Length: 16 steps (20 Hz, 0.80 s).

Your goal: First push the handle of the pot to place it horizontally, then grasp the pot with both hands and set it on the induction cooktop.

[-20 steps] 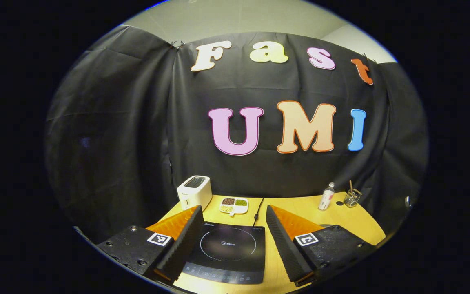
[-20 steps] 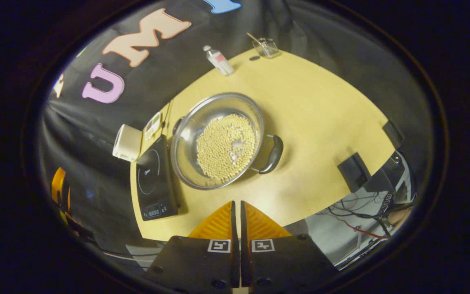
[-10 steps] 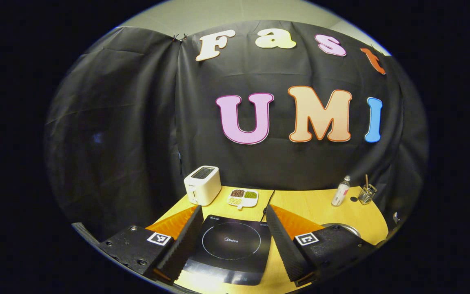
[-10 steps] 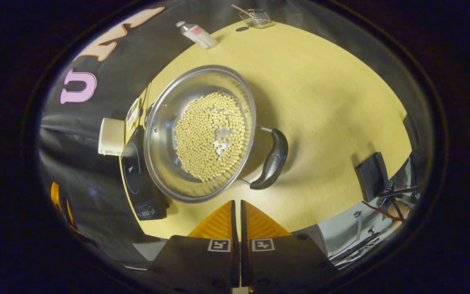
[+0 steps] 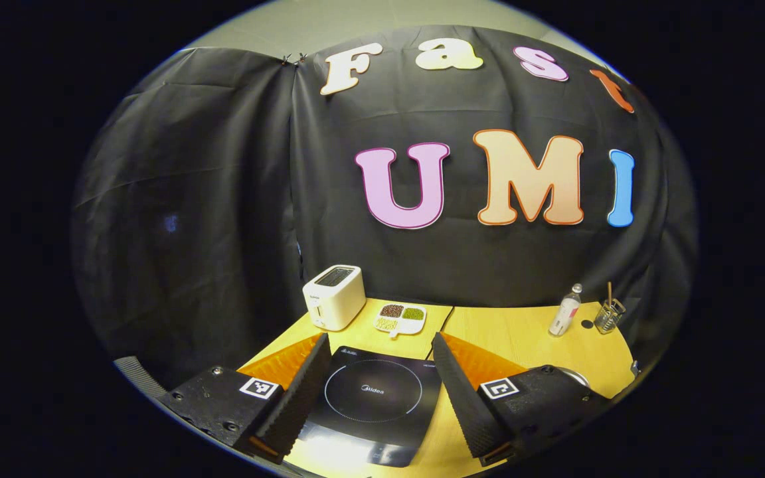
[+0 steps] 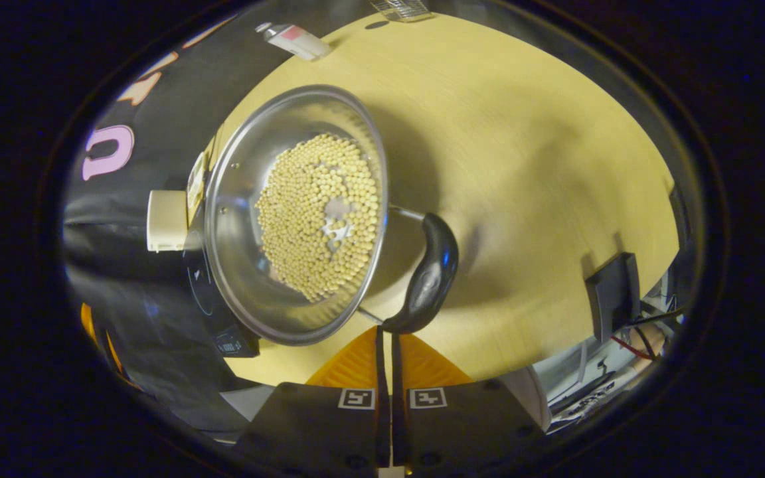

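A steel pot [image 6: 236, 219] holding pale beans stands on the wooden table [image 6: 522, 166], with a black side handle [image 6: 427, 275] turned toward me. My right gripper [image 6: 386, 334] is shut with nothing in it, its tips right at the near end of that handle. The black induction cooktop [image 6: 213, 309] lies beyond the pot, partly hidden by it. In the left gripper view the cooktop [image 5: 372, 398] lies between the fingers of my open left gripper [image 5: 379, 340], which hovers above it. A sliver of the pot rim [image 5: 574, 376] peeks out behind its right finger.
A white toaster [image 5: 334, 297] and a small dish of beans [image 5: 400, 317] stand behind the cooktop. A bottle [image 5: 565, 311] and a glass with a stick [image 5: 608, 315] are at the table's far right. A black block [image 6: 611, 295] sits on the table edge.
The right gripper has come down and closer to the pot, its shut tips now at the handle's end. The left gripper has shifted slightly, staying open over the cooktop.
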Motion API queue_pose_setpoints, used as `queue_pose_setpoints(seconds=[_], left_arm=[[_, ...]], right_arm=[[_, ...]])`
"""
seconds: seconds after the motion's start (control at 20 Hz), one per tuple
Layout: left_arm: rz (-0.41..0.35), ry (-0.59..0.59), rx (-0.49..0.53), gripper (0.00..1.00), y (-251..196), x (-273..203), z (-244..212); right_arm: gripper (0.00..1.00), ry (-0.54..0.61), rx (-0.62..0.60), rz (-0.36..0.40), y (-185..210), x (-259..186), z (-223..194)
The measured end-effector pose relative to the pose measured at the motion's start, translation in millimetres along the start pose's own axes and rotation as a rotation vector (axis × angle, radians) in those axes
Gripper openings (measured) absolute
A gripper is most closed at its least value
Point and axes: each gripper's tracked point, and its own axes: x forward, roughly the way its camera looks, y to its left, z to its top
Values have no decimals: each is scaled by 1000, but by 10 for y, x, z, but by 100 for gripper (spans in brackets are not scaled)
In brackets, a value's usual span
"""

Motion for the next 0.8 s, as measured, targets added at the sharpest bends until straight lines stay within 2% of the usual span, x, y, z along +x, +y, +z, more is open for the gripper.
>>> queue_pose_setpoints(seconds=[0.05, 0.1, 0.15, 0.55, 0.6, 0.65, 0.7, 0.75, 0.8], left_arm=[[7, 0, 2, 94, -14, 11, 3], [11, -2, 3, 94, -32, 14, 5], [14, -2, 6, 92, -59, 18, 11], [20, 18, -1, 92, -210, 65, -130], [18, 25, -2, 92, -231, 70, -165], [16, 32, 0, 92, -239, 70, -205], [16, 39, 4, 92, -249, 78, -231], [17, 46, 7, 92, -254, 81, -256], [15, 48, 5, 92, -254, 85, -280]], right_arm=[[0, 9, 9, 4, -10, -5, 26], [0, 10, 12, 7, -18, -9, 69], [5, 7, 13, 9, -26, -16, 126], [5, -28, 64, 20, -109, 2, 604], [0, -35, 73, 22, -123, 0, 665], [5, -41, 85, 24, -134, 4, 727], [0, -47, 95, 27, -118, 19, 763], [0, -52, 101, 26, -105, 37, 817], [4, -57, 104, 27, -91, 62, 869]])
